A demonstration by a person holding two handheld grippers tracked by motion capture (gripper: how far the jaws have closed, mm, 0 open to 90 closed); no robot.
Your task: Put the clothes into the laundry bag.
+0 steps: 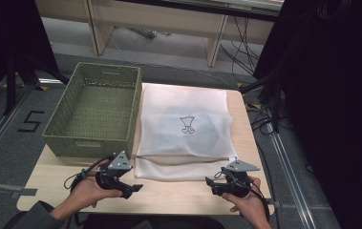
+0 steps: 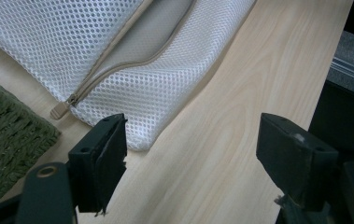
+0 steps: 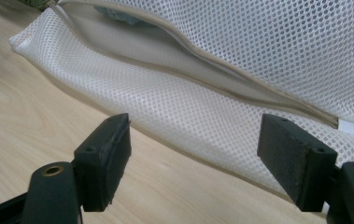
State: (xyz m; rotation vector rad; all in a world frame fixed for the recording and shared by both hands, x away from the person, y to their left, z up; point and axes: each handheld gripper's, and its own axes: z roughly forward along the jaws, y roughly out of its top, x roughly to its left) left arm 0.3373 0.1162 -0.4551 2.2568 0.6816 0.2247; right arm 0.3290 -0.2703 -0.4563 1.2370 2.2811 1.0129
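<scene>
Wooden table (image 1: pixel 178 191), light grain, set on a grey floor.

Green woven basket (image 1: pixel 92 112) on the far left of the table, its right wall just beside the bag.

White mesh laundry bag (image 1: pixel 184 126) lies flat at centre to right, reaching from the far edge almost to the near edge. Small dark printed figure on its top face. Zip mouth runs along the near side and gapes: in the right gripper view the opening (image 3: pixel 165 51) shows pale lining and something bluish inside, too little to name. In the left gripper view the beige zip pull (image 2: pixel 60 109) sits at the bag's near left corner, close to the basket's edge.

Left gripper (image 1: pixel 133 188), in the person's left hand, near edge of table, just short of the bag's near left corner. Jaws spread wide, nothing between them but bare wood; released.

Right gripper (image 1: pixel 210 183), in the right hand, near right, facing the bag's near edge. Jaws wide apart, mesh ahead of them, pads not touching it; released.
</scene>
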